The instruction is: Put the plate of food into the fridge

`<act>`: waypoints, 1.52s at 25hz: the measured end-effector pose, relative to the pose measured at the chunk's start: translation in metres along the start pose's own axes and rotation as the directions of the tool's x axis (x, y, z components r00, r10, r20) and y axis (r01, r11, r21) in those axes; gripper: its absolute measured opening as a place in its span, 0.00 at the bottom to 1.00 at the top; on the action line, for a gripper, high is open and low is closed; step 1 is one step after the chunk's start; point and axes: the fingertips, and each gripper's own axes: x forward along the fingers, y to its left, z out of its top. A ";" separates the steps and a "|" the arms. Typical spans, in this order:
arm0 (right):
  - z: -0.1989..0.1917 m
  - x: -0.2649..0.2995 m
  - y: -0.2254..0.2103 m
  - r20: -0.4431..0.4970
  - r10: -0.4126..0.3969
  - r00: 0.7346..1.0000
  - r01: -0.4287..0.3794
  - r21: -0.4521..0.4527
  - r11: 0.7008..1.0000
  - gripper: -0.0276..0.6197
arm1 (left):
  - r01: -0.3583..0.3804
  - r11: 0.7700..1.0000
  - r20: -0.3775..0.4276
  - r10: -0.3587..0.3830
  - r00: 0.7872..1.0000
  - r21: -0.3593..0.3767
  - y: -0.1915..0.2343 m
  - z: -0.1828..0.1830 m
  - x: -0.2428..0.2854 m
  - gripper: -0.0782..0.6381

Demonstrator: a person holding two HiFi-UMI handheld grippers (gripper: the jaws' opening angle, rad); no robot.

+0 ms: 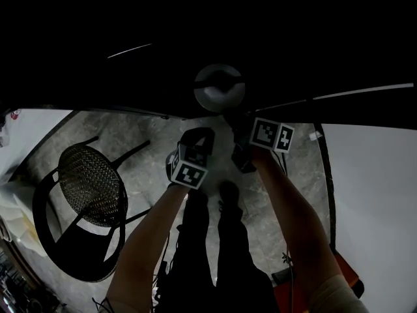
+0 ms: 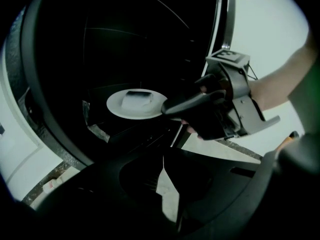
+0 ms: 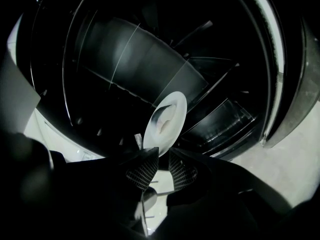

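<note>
Here right gripper's [image 3: 161,157] fingers clamp the level plate's [image 2: 117,107] rim; left gripper's [image 2: 162,157] fingers closed.

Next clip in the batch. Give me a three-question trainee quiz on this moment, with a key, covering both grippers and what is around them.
1. Short answer: what does the right gripper clamp by its rim?
2. True or false: the left gripper also grips the round white plate that carries the pale block of food.
3. Pick one: in the head view, what stands on the grey floor at the person's left? A) a black wicker chair; B) a white stool; C) a blue bin.

Key: 1, the round white plate. 2, false: the left gripper's jaws are together with nothing between them. 3, A.
</note>
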 end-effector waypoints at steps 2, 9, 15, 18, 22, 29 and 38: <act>0.001 0.002 0.000 0.002 -0.001 1.000 0.001 -0.006 1.000 0.15 | 0.002 1.000 -0.014 -0.002 1.000 0.001 -0.001 -0.009 -0.001 0.13; 0.005 0.011 0.003 0.011 0.003 1.000 -0.003 -0.006 1.000 0.15 | 0.007 1.000 -0.021 -0.007 1.000 -0.006 0.000 -0.016 -0.005 0.13; 0.009 0.013 0.004 0.015 0.009 1.000 -0.009 -0.007 1.000 0.15 | 0.010 1.000 -0.019 -0.010 1.000 -0.009 -0.001 -0.017 -0.007 0.13; 0.012 0.016 0.006 0.017 0.006 1.000 -0.006 -0.011 1.000 0.15 | 0.013 1.000 -0.019 -0.013 1.000 -0.008 0.001 -0.017 -0.009 0.13; 0.013 0.020 0.006 0.029 0.011 1.000 -0.011 0.000 1.000 0.15 | 0.016 1.000 -0.030 -0.016 0.999 0.002 0.000 -0.023 -0.010 0.13; 0.015 0.023 0.006 0.030 -0.001 1.000 0.001 0.003 1.000 0.15 | 0.011 1.000 -0.011 -0.011 1.000 -0.004 -0.002 -0.019 -0.015 0.13; 0.019 0.022 0.012 0.042 -0.014 0.999 0.015 -0.009 1.000 0.15 | 0.007 0.999 0.002 -0.007 1.000 -0.033 -0.001 -0.033 -0.024 0.13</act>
